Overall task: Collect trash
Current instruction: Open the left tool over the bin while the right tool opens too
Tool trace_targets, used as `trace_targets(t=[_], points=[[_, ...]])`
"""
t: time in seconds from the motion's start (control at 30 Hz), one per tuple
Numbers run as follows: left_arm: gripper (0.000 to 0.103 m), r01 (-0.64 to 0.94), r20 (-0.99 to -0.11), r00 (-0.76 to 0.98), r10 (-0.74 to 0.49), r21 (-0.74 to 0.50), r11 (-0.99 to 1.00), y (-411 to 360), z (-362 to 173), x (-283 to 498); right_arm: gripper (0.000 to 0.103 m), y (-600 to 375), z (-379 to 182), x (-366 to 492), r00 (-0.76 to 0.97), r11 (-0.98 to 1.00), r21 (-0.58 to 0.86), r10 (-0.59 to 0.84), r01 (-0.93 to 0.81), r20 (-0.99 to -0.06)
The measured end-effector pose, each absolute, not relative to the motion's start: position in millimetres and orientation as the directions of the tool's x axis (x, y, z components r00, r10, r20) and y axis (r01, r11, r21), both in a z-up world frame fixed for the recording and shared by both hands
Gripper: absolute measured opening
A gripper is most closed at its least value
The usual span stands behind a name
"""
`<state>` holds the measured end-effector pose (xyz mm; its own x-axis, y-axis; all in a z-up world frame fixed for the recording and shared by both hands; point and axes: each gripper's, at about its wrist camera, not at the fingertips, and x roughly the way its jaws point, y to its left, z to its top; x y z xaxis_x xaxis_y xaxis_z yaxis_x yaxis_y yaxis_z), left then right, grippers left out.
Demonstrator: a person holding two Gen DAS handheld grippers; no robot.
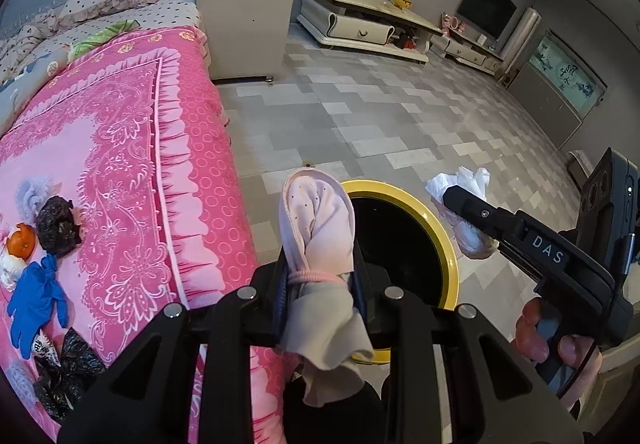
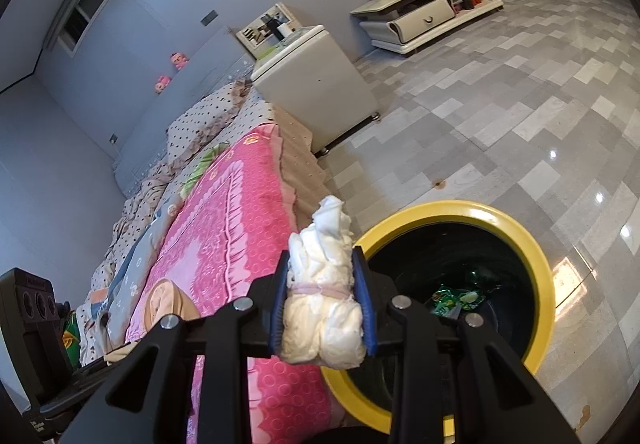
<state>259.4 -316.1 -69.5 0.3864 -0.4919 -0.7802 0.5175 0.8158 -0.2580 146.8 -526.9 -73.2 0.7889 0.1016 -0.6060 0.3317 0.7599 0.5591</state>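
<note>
To the left of your tongs, the pink bedspread [image 1: 132,147] carried an orange peel [image 1: 22,242], a crumpled black bag [image 1: 58,224], a blue glove [image 1: 36,294] and another black bag [image 1: 66,376]. Just ahead, the yellow-rimmed bin [image 2: 536,256] stood on the tiled floor [image 1: 360,115].

The near part of the yellow-rimmed bin [image 1: 440,228] is hidden in the left wrist view behind the pale cloth bundle [image 1: 320,228]. In the right wrist view its near rim is covered by the white wad [image 2: 324,308]. What the green scraps [image 2: 456,298] inside are cannot be told. The black bags [image 1: 60,372] and an orange thing [image 1: 21,244] are cut off at the left edge.
</note>
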Motion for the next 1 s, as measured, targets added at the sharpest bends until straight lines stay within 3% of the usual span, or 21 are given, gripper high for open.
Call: trace_targets(t=[0.63, 1.0], points=[[0.025, 0.56, -0.833, 0.278, -0.478, -0.264, 0.785, -388.4, -140.5, 270.1, 0.028, -581.6, -127.1, 144.4, 0.72, 0.704, 0.537, 0.052, 0.465, -0.692], [0.029, 0.563, -0.844, 0.261, -0.468, -0.261, 0.784, -396.6, -158.7, 272.6, 0.034, -593.6, -149.2, 140.6, 0.69, 0.662, 0.543, 0.054, 0.517, -0.722]])
